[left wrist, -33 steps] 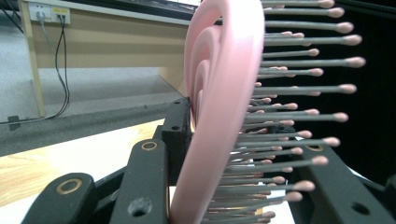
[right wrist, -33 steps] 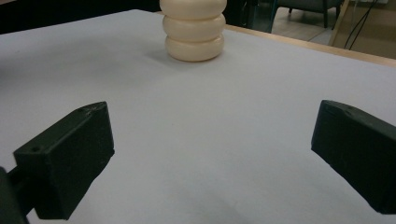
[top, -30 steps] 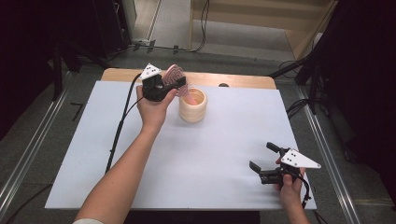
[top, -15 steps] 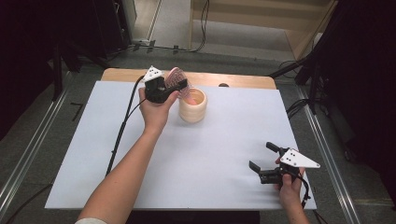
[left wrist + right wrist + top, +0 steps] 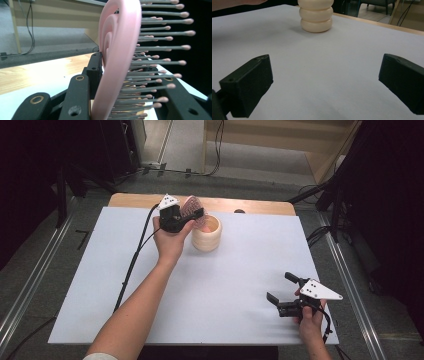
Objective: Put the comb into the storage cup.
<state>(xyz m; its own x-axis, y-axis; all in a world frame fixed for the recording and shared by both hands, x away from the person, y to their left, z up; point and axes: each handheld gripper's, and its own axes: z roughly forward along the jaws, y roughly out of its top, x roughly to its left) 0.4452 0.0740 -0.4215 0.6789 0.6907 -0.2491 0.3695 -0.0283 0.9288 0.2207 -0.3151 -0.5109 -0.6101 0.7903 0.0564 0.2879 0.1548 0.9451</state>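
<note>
My left gripper (image 5: 196,215) is shut on a pink hairbrush (image 5: 191,207), held up at the far middle of the table. In the left gripper view the brush's pink back (image 5: 117,50) stands on edge between the black jaws, with its grey bristles pointing right. The brush head is over the left rim of a cream ribbed cup (image 5: 207,238), which stands upright on the white table cover (image 5: 235,270). My right gripper (image 5: 280,286) is open and low over the near right of the table. In the right gripper view the cup (image 5: 315,15) stands far ahead of the open right gripper (image 5: 324,82), which has nothing between its jaws.
A bare wooden strip (image 5: 250,206) runs along the table's far edge behind the cup. The left gripper's black cable (image 5: 131,265) trails over the left half of the cover. Metal rails (image 5: 350,275) flank the table on both sides.
My left gripper has shifted slightly right and down toward the cup, with the brush still in it. The right hand has stayed still.
</note>
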